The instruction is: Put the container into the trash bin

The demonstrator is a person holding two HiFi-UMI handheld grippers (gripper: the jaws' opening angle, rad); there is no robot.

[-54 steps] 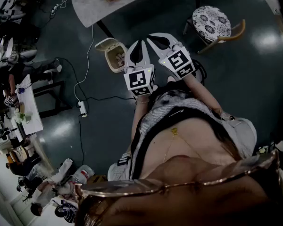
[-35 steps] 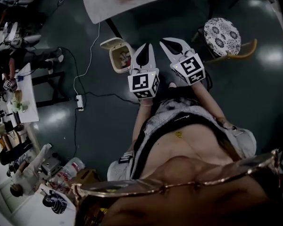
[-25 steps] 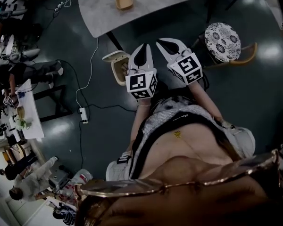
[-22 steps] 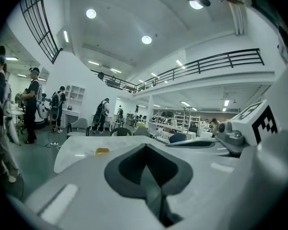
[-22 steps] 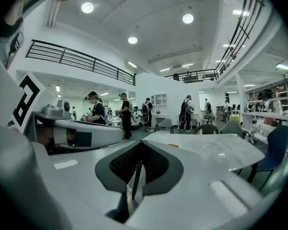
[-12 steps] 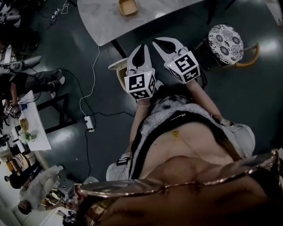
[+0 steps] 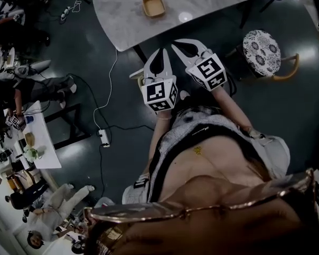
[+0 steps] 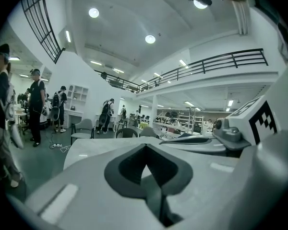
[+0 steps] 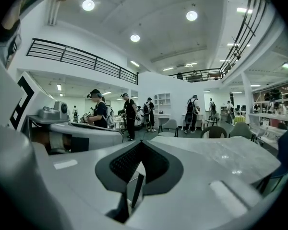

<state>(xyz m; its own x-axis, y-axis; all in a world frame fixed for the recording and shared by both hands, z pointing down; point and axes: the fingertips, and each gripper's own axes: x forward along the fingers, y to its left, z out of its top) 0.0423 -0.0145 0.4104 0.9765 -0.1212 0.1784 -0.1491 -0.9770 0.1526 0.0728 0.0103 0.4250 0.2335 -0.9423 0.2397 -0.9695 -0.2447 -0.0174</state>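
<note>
Fingers (image 7: 150,70) together: left gripper (image 7: 160,52), right gripper (image 7: 176,43)

Head view: camera on the person's head, aimed steeply down past the torso (image 7: 212,158) to the floor (image 7: 122,158). The left gripper (image 7: 162,53), the right gripper (image 7: 179,44) and the near edge of the surface (image 7: 202,4) sit high in frame.

Left gripper view: camera rides just behind that gripper's fingers (image 8: 129,169), very close, facing nearly level over the surface into the hall.

Right gripper view: same mount, same heading.

Shared: all three catch the surface. Each gripper view catches the other gripper at its inner side.
</note>
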